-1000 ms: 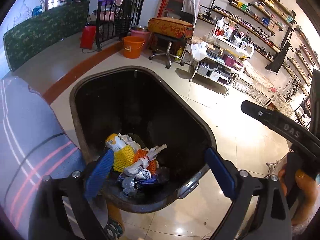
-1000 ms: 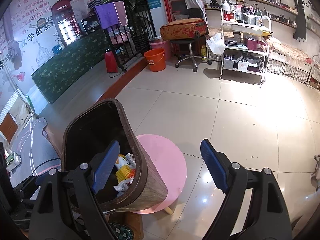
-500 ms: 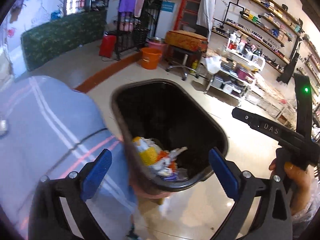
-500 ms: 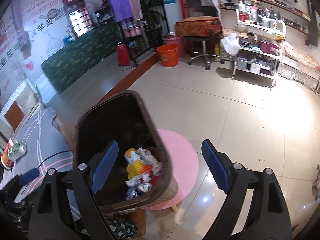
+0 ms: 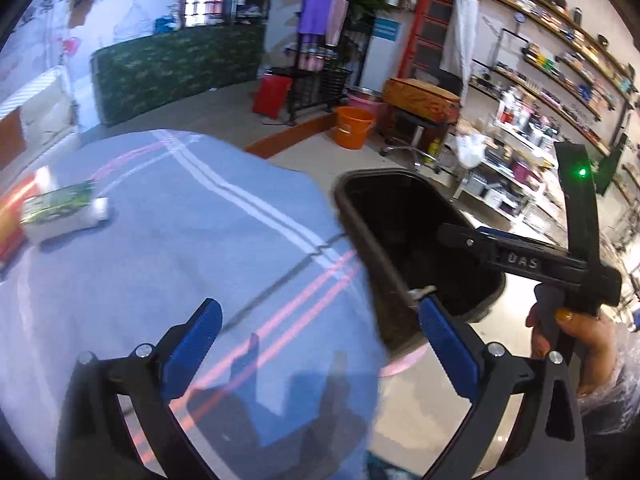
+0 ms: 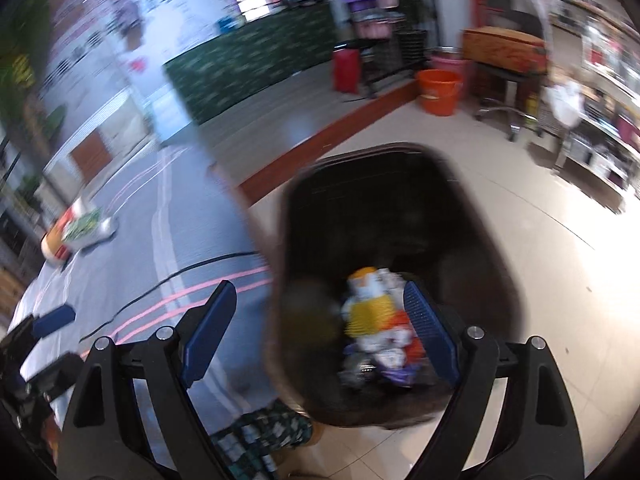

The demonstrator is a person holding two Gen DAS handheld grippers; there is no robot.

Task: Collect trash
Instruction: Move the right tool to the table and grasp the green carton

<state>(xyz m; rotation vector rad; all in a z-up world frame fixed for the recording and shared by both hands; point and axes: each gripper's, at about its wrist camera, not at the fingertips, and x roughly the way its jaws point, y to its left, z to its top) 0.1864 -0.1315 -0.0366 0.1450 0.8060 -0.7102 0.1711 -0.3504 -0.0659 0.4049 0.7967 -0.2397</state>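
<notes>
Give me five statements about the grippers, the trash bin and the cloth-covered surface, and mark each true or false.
1. The left gripper is open and holds nothing. True.
2. The trash bin is empty. False: a pile of trash lies at its bottom, including a yellow ribbed piece.
3. A green-and-white package lies on the grey striped cloth. True.
4. The right gripper is shut on a piece of trash. False: its jaws are wide apart with nothing between them.
5. An orange bucket stands on the floor beyond the bin. True.
</notes>
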